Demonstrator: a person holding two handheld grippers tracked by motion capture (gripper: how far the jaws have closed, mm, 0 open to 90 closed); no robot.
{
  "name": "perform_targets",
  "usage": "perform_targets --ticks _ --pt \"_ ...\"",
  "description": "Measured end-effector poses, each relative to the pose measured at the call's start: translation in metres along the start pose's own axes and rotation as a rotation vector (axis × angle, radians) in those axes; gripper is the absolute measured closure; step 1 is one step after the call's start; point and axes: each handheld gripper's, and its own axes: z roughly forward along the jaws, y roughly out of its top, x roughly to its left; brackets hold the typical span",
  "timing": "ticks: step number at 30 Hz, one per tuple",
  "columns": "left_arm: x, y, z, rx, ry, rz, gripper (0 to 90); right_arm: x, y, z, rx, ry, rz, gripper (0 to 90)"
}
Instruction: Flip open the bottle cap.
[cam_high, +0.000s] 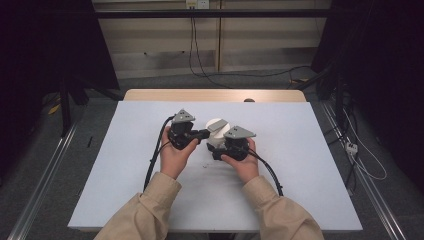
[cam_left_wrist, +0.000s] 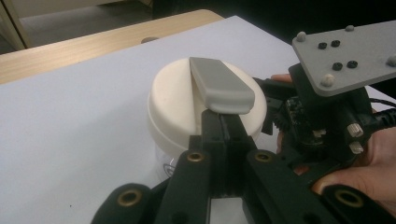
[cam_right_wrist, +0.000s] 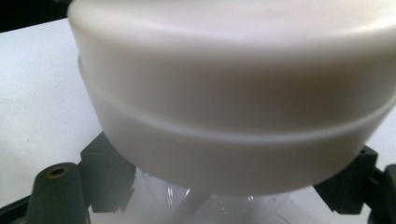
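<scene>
- Jar (cam_high: 216, 136) stood mid-table (cam_high: 125, 165), between the two grippers; clear body, cream lid (cam_left_wrist: 180, 105), grey flip tab (cam_left_wrist: 222, 85) across the lid top.
- L gripper (cam_left_wrist: 223, 119): jaws fully closed, tips at the near end of the tab, just under its edge. Whether they pinched the tab or only touched it couldn't be told.
- R gripper (cam_high: 226, 145): its jaws sat either side of the clear body just below the lid, seen in the right gripper view, which looked like a grip on the jar; pad contact itself wasn't clear, so can't say for sure.
- Risk 1: if L pried the tab up while R's hold was loose, the jar would prob. tip or skid toward R hand. Cause: lever force with no firm anchor.
- Risk 2: closed L tips could slip off the smooth tab edge. Cause: tiny contact area, shallow angle.
- Risk 3: clear wall looked thin; too hard a squeeze by R might flex it and bind the lid. A guess, not seen.
- Risk 4: grippers very close together; bodies or cables could knock w/ any twist.
- Count: 1 jar, 1 lid, 1 tab, 2 grippers, 2 hands, 1 table.
</scene>
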Motion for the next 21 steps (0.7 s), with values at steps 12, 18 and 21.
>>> perform_targets --ticks 12,18,21 --pt "0.0012 0.0033 -0.0005 0.003 0.005 -0.001 90.0 0.0 -0.0001 0.0004 0.001 0.001 -0.002 18.4" --pt "0.0011 0.0038 -0.0015 0.002 0.008 -0.003 90.0 0.0 -0.0001 0.0005 0.001 0.0 -0.002 18.4" --pt "0.0008 0.0047 -0.002 0.005 0.01 -0.005 90.0 0.0001 -0.0001 0.0004 0.002 0.0 -0.002 18.5"
